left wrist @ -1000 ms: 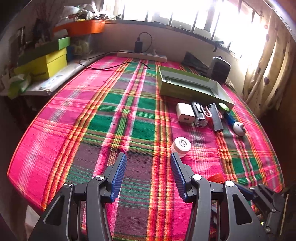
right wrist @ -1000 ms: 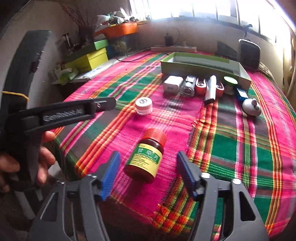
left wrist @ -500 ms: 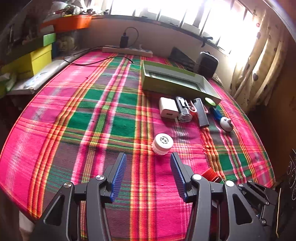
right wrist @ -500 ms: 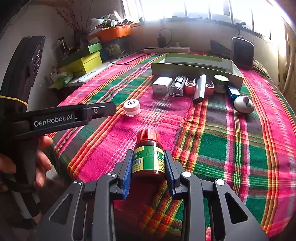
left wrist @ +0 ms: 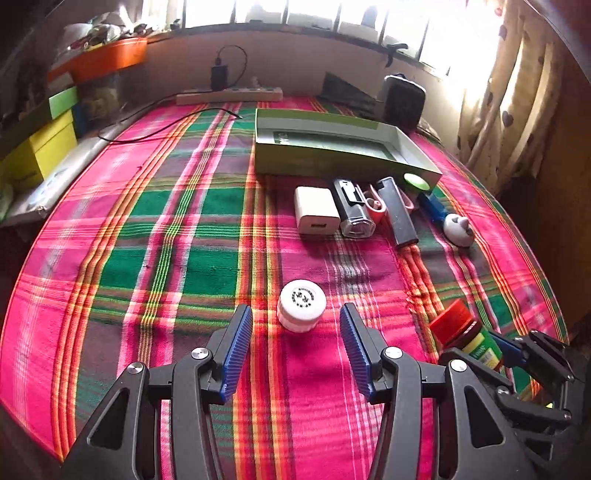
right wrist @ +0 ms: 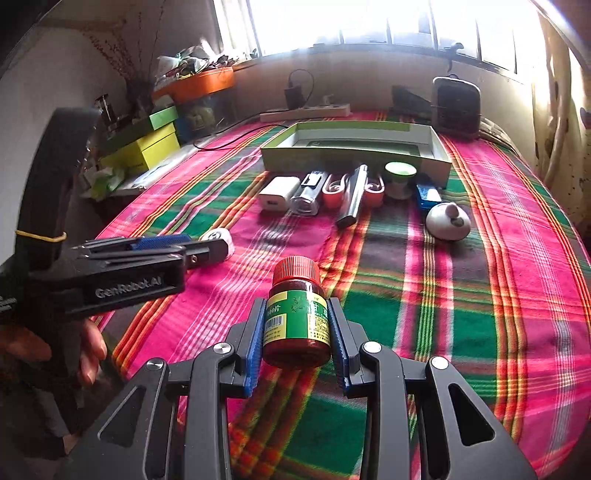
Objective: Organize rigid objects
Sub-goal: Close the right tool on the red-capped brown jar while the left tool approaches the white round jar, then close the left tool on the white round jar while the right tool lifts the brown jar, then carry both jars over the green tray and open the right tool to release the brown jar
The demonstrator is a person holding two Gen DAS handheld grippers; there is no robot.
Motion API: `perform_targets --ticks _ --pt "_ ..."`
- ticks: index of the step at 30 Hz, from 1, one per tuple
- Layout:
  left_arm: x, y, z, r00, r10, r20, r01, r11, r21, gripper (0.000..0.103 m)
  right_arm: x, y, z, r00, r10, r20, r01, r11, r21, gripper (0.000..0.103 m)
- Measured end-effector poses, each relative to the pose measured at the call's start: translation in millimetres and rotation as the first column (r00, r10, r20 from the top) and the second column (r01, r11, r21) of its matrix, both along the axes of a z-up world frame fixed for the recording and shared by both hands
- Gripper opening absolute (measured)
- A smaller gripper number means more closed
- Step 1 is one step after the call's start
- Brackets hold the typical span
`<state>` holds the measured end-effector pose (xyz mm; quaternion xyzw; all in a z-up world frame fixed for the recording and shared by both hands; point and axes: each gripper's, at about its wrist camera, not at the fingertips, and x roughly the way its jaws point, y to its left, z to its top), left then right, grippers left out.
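We recorded strong daylight from the far window (left wrist: 295, 14), which was blown out to white. Fisheye curvature bent the tablecloth (left wrist: 184, 229) edges, and corners fell dark. Short shadows lay nearward of objects. Focus was sharp centrally, softer toward the rims.

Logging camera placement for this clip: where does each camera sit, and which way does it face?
Left wrist: on the left tool, looking forward and down over the plaid cloth at the white jar between its open fingers.
Right wrist: on the right tool, facing the window, closed on the red-capped bottle; the person's hand shows at left.
Shared: the green tray and the row of small items; each sees the other tool.
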<state>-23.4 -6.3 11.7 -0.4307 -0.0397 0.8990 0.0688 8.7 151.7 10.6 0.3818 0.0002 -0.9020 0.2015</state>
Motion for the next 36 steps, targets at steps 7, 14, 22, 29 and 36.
perform_targets --ticks 7,14,22,29,36 --pt "-11 4 -6 1.0 -0.005 0.018 0.006 1.0 -0.027 0.045 -9 6 1 1.0 -0.014 0.003 0.014 1.0 0.008 0.033" --pt "-13 8 -5 1.0 -0.018 0.018 0.018 0.999 -0.036 0.028 -18 10 3 1.0 -0.024 0.01 0.024 1.0 0.004 0.033" --pt "-17 9 3 1.0 -0.026 0.011 0.026 0.999 -0.03 0.028 -29 18 12 0.999 -0.04 0.004 0.04 0.999 -0.002 0.033" --pt "-31 13 27 0.999 -0.046 -0.025 0.046 0.999 -0.011 0.027 -53 32 35 0.997 -0.069 -0.023 0.068 0.997 -0.02 0.033" --pt "-59 12 48 0.998 -0.044 -0.054 0.044 0.999 0.004 0.027 -84 44 52 0.994 -0.1 -0.041 0.099 0.995 -0.024 0.033"
